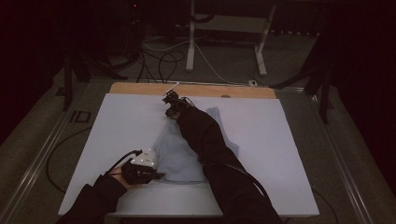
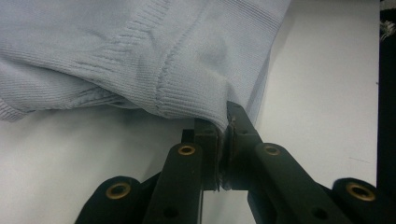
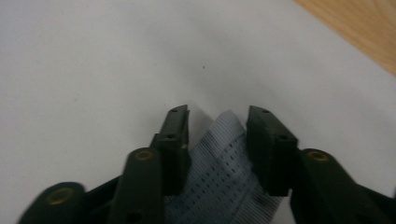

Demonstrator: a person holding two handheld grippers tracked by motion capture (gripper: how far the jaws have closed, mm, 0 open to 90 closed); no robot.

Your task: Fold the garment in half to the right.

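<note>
1. A pale blue knitted garment lies crumpled near the middle of the white board, its soft folds bunched toward the near left.
2. In the left gripper view the knit shows fine ribbing along a hem and a raised seam running down to the jaws.
3. The left gripper is clamped tight on that ribbed corner — the fabric pinched flat between its black pads, at the garment's near-left edge.
4. The right gripper, at the far end of the garment, has its jaws apart with a narrow ribbed, perforated strip lying between them; whether the pads press it I cannot tell.
5. Beyond the board — a bare wooden table edge, smooth and tan.
</note>
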